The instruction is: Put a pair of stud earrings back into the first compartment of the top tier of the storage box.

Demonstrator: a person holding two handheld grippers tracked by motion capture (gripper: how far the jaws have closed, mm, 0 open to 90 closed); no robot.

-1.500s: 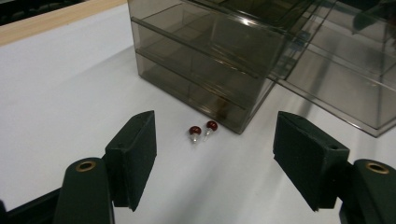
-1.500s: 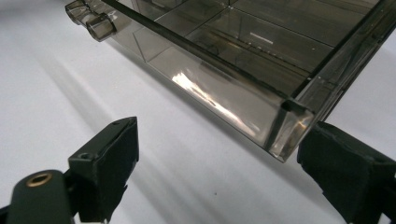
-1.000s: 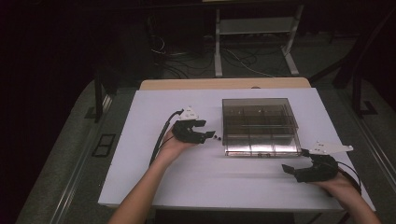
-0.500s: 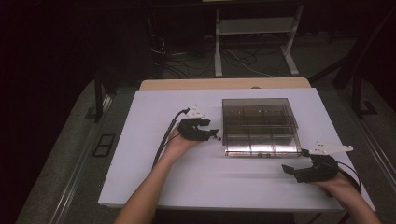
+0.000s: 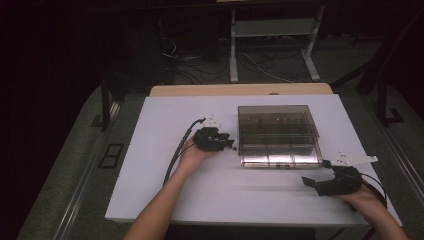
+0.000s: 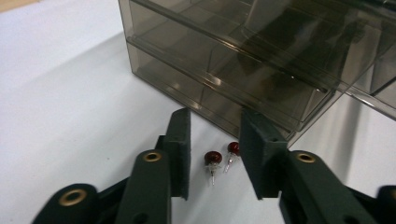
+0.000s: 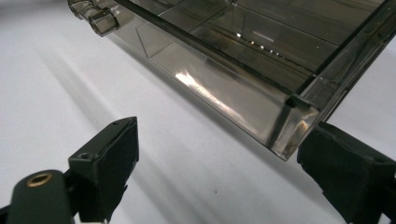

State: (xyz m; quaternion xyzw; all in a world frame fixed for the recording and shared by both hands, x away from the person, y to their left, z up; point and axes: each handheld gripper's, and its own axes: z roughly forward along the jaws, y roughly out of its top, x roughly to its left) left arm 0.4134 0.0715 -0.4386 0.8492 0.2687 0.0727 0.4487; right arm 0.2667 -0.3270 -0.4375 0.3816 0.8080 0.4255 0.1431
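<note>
A white surface [image 5: 165,125] carries a smoky clear compartment box [image 5: 278,135] at about two o'clock; two red-headed pins [image 6: 213,158] (tiny) lie just at its nine o'clock side.

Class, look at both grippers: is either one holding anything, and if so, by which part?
Nothing is held. The left gripper has just been closing around two red-headed pins on the table, pads not touching them. The right gripper is open beside the smoky plastic box.

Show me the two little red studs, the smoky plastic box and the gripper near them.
red studs [image 6: 213,157]: left gripper view, the left stud's red head.
smoky plastic box [image 5: 278,112]: high view, its top.
left gripper [image 6: 215,158]: left gripper view, midway between its pads.
</note>
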